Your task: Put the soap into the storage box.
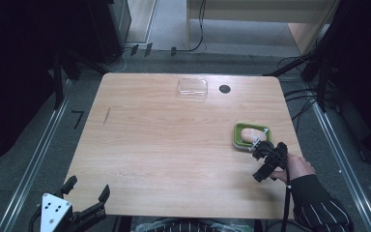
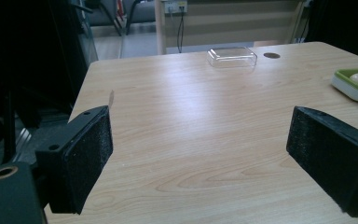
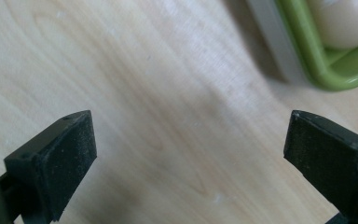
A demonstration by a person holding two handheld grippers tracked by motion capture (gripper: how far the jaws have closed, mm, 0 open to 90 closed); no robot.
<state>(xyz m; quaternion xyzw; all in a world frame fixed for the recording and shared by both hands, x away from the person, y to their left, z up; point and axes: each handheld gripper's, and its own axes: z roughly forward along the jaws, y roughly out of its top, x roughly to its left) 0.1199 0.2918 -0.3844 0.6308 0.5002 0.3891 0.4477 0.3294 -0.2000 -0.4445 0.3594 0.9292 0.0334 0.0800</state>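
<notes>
At the lower left of the high view I see my left gripper off the table's near corner, jaws spread wide and holding nothing; at upper centre lies a clear lid beside a dark hole; at right sits the green tray with a pale lump in it; my right gripper, jaws wide apart and empty, hangs just beside its near edge.

lab | floor rails | trailing cables | bare wooden table
</notes>
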